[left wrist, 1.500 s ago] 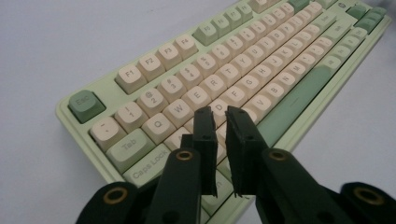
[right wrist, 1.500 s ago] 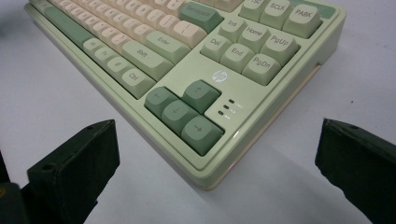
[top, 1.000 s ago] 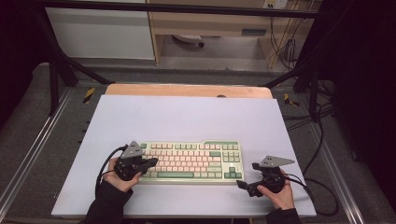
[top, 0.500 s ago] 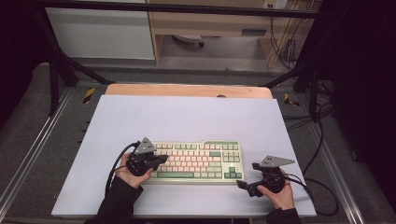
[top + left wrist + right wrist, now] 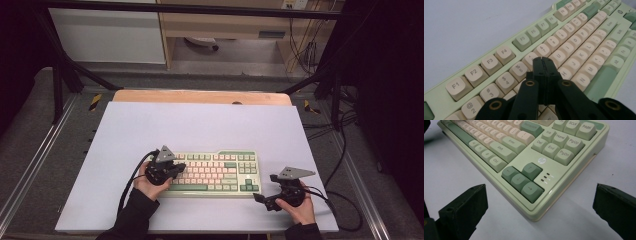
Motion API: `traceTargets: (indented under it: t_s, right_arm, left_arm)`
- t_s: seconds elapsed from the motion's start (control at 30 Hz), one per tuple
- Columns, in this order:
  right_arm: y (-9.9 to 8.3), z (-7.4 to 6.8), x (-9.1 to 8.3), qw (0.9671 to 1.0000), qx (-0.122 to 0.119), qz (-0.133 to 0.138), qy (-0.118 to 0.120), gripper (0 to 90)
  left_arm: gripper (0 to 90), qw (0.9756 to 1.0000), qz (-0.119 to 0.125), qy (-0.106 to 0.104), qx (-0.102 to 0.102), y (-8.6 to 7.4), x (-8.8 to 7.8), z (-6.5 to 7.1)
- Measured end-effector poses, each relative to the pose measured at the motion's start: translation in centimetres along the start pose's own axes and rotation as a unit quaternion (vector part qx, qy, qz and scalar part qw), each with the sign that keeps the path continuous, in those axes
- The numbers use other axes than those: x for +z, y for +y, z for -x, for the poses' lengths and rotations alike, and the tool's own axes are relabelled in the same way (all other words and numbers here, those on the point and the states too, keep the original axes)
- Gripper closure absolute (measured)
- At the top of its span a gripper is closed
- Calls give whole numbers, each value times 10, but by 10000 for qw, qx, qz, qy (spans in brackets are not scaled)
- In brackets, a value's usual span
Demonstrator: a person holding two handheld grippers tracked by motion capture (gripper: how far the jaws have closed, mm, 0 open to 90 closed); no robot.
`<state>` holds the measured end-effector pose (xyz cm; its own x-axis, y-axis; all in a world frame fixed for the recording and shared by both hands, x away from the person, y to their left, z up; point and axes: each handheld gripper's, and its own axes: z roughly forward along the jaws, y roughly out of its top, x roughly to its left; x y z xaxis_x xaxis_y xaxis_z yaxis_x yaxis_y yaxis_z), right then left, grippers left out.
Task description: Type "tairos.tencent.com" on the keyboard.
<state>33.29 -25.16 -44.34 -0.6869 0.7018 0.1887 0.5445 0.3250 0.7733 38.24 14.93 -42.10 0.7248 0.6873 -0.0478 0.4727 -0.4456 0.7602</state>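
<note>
High view: nearest to the person, the two hands come in from the bottom edge, each with a gripper. The right gripper (image 5: pixel 264 198) rests on the counter (image 5: pixel 200 125) just beside the near right corner of the keyboard (image 5: pixel 212 173), and it does not touch the keyboard. The right gripper view shows its jaws standing wide apart, with nothing between them; the corner of the keyboard with the dark green arrow keys (image 5: pixel 522 180) lies ahead between the two jaws.

The left gripper (image 5: pixel 176 167) is over the left part of the keyboard, and its grey plate points away from the person. In the left gripper view (image 5: pixel 544 62) the jaws are pressed together, with nothing held between them. Their tips are over the cream letter keys in the middle rows, close to the H key (image 5: pixel 564 73) and below the number row. I cannot tell if the tips touch a key or only hover above it.

The keyboard itself is pale green with cream and green keys. It lies flat on the white counter, in the near half of it, parallel to the near edge.

Beyond the keyboard the counter surface is bare white, and behind it a wooden strip (image 5: pixel 200 96) runs along the far edge. Farther still, beyond the keyboard, there are a black frame (image 5: pixel 60 75) and cables (image 5: pixel 300 50) on the floor.
</note>
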Motion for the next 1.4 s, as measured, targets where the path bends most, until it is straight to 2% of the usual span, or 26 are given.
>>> traceTargets:
  t_s: [0.23, 0.73, 0.93, 1.4]
  right_arm:
    - [0, -1, 1, 10000, 17, -20, -5, 3]
    - [0, -1, 1, 10000, 32, -20, 3, 3]
    - [0, -1, 1, 10000, 20, -36, 8, 3]
    - [0, -1, 0, 10000, 32, -22, -4, 3]
  left_arm:
    - [899, 10000, -25, 25, 4, -1, 6, -2]
    - [899, 10000, -37, 18, 85, -3, 9, 1]
    - [898, 9999, 55, -102, 61, -2, 3, 1]
    - [898, 9997, 148, -148, 149, -7, -19, 2]
